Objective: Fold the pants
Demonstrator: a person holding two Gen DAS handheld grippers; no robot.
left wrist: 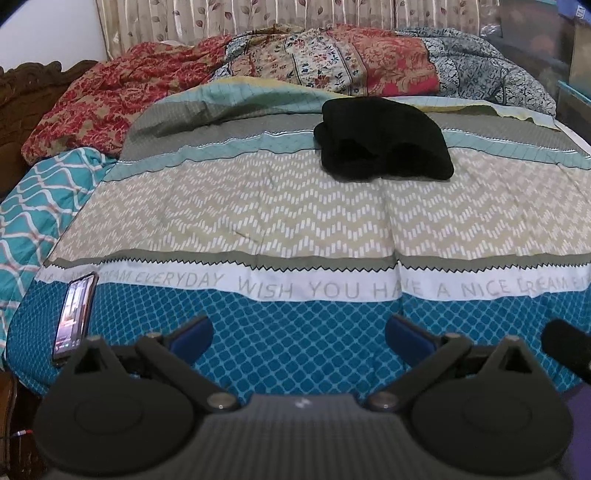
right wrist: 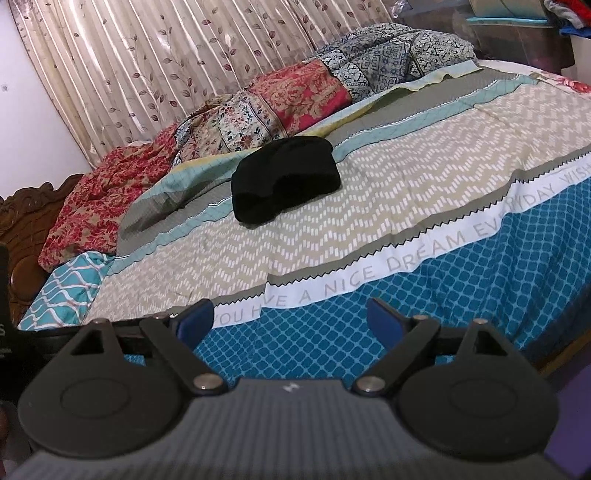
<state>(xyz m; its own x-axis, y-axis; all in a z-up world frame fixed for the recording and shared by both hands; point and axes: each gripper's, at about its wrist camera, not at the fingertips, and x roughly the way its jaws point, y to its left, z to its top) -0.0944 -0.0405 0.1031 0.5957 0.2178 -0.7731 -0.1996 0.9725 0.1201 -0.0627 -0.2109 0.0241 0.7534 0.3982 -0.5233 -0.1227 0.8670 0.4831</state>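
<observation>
Black pants (left wrist: 382,138) lie in a compact folded bundle on the far part of the bed, over the grey and teal stripes of the bedspread (left wrist: 258,218). In the right wrist view the same pants (right wrist: 284,179) sit left of centre. My left gripper (left wrist: 299,334) is open above the blue patterned near edge of the bed, far short of the pants, with nothing between its blue pads (left wrist: 192,334). My right gripper (right wrist: 291,319) is also open and empty, over the same near edge.
A phone (left wrist: 75,315) lies at the near left edge of the bed. Crumpled patterned quilts (left wrist: 332,62) pile along the far side under a curtain (right wrist: 166,55). A carved wooden headboard (left wrist: 22,88) stands at left. Storage boxes (right wrist: 517,33) are far right.
</observation>
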